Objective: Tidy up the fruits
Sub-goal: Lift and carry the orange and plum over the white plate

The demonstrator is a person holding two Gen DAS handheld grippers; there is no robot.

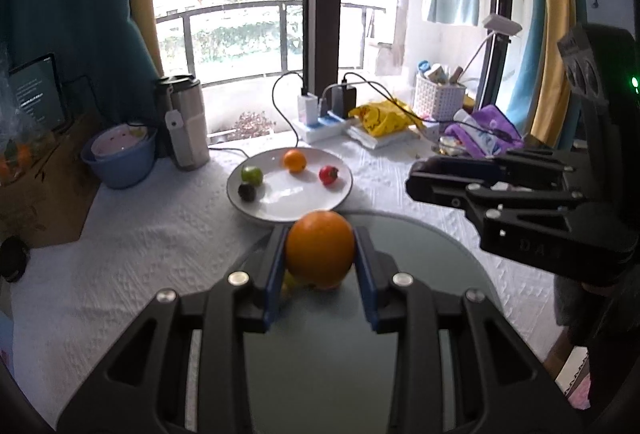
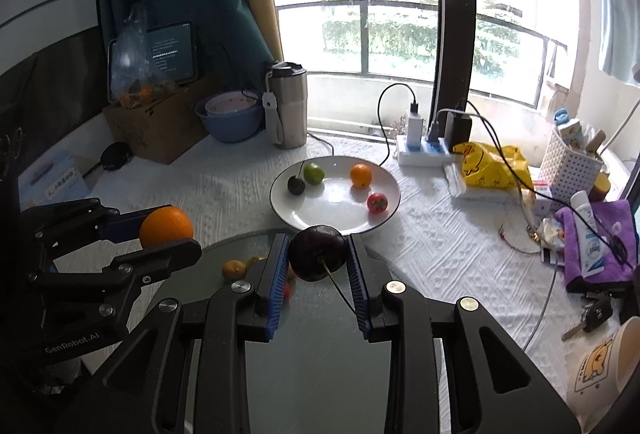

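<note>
Left gripper [image 1: 320, 254]: clamping an orange [image 1: 320, 248] between its blue pads; hovering over the glass disc [image 1: 420, 254]
Right gripper [image 2: 318, 254]: gripping a dark cherry [image 2: 318, 252], stem pointing back toward the camera
White plate [image 2: 384, 210]: sitting beyond the disc on the white cloth; holding a small orange [image 2: 361, 176], green fruit [image 2: 313, 173], red fruit [image 2: 377, 203] and another dark cherry [image 2: 296, 186]
Glass disc: carrying a small yellow-orange fruit [image 2: 233, 269] beside the right gripper

glossy white plate [image 2: 390, 204], textured cloth tablecloth [image 2: 452, 254].
</note>
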